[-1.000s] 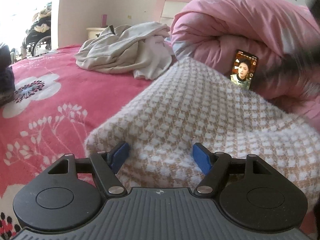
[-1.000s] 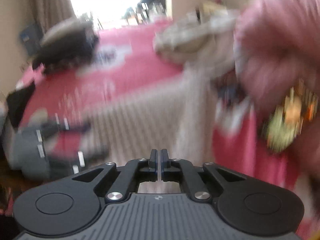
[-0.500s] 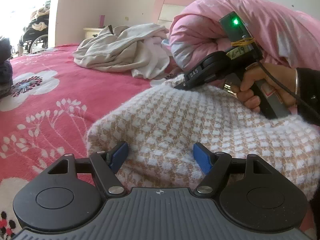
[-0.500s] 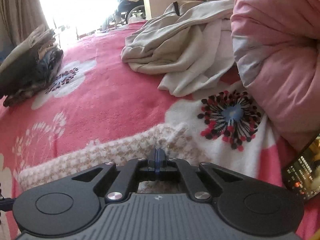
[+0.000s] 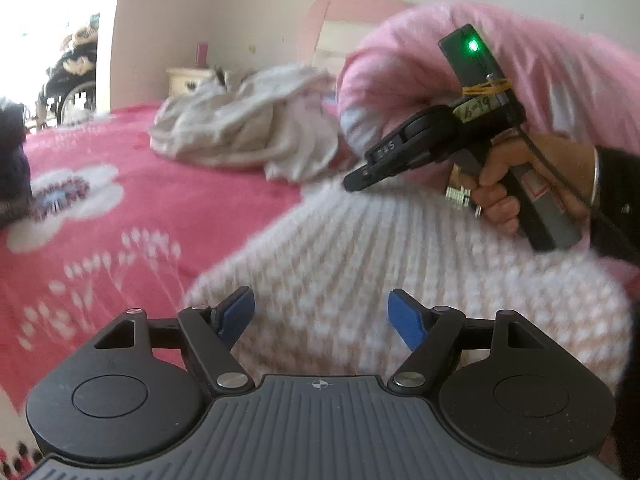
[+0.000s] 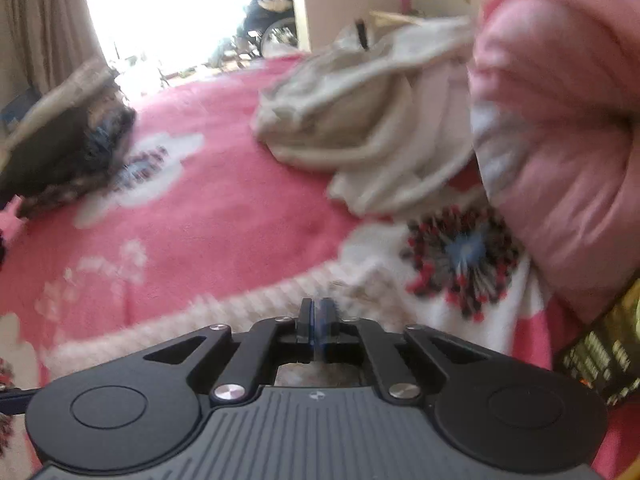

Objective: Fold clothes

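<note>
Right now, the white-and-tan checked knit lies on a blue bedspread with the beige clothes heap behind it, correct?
Not quite. The bedspread is pink-red with white flowers, not blue; the left wrist view shows it plainly. The rest holds: the checked knit lies on it, with the beige clothes heap behind it.

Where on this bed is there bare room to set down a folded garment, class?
Free: the red bedspread between the dark clothes pile, the beige heap and the far edge of the knit garment. Crowded: the right side, where the beige heap, pink quilt and phone sit close.
</note>
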